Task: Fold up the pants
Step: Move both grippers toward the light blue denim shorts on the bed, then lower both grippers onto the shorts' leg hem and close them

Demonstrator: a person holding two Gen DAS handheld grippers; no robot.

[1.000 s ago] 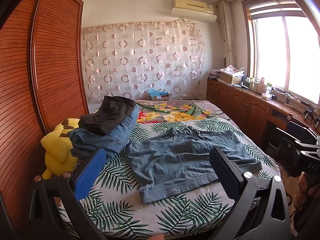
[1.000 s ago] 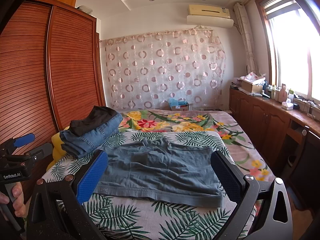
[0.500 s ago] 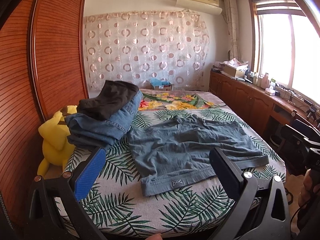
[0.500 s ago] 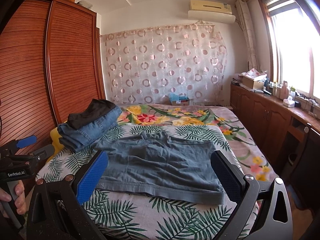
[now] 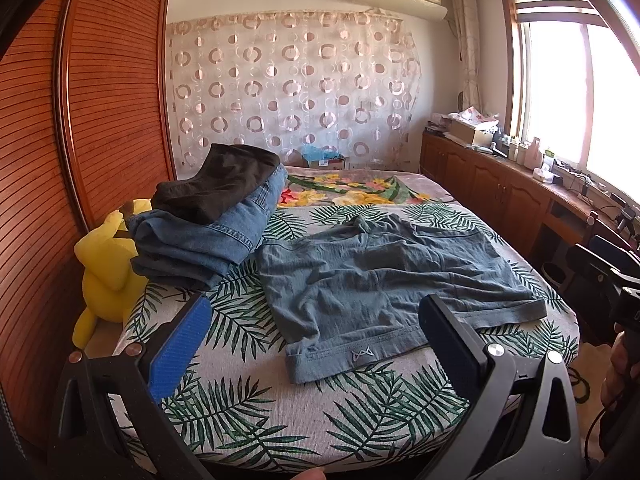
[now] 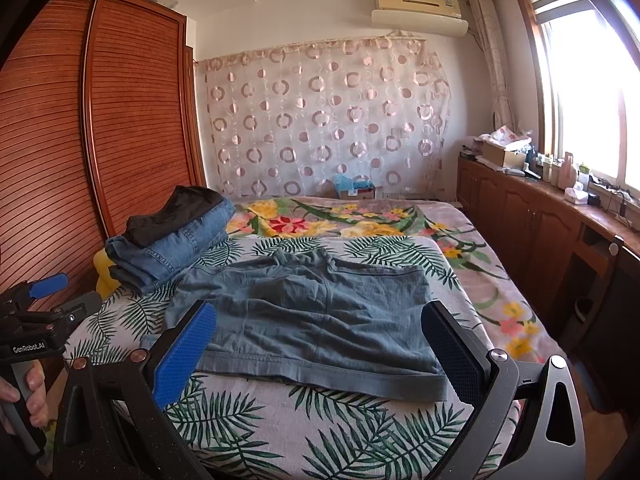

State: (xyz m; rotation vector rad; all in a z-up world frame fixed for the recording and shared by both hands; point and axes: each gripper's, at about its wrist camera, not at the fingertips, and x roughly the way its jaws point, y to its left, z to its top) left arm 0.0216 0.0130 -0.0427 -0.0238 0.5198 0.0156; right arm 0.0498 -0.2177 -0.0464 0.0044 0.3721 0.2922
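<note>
The shorts (image 6: pixel 304 316) were soft, matt grey-blue cloth. The folded jeans (image 5: pixel 216 240) were rough denim. The wardrobe (image 5: pixel 112 100) was ribbed, varnished wood. Each claw's pads (image 6: pixel 182 356) looked like textured blue rubber on matt black plastic.

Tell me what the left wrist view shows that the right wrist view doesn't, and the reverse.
Only the left wrist view shows the yellow plush toy almost whole, beside the bed, and the small logo on the shorts' waistband. Only the right wrist view shows the left gripper from outside, hand on its handle, and the wardrobe's top edge. Both show the blue-grey shorts spread flat on the leaf-print bedspread, the stack of folded jeans, and open jaws holding nothing.
</note>
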